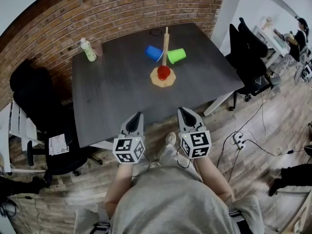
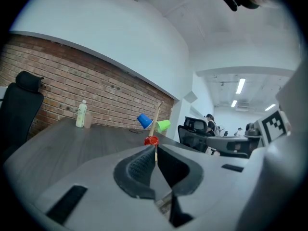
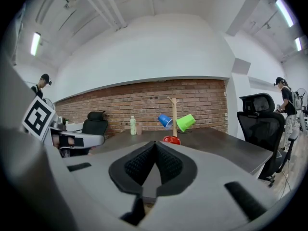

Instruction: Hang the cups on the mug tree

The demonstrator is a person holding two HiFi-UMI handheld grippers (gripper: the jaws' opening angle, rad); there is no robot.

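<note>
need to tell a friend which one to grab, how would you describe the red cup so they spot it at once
On the dark table by the brick wall stands a wooden mug tree. The red cup is lowest on it, just above its round base. The blue cup and green cup hang higher up, one on each side.

The right gripper hides the tree's base. The brown thing by the bottle is too small to tell.
</note>
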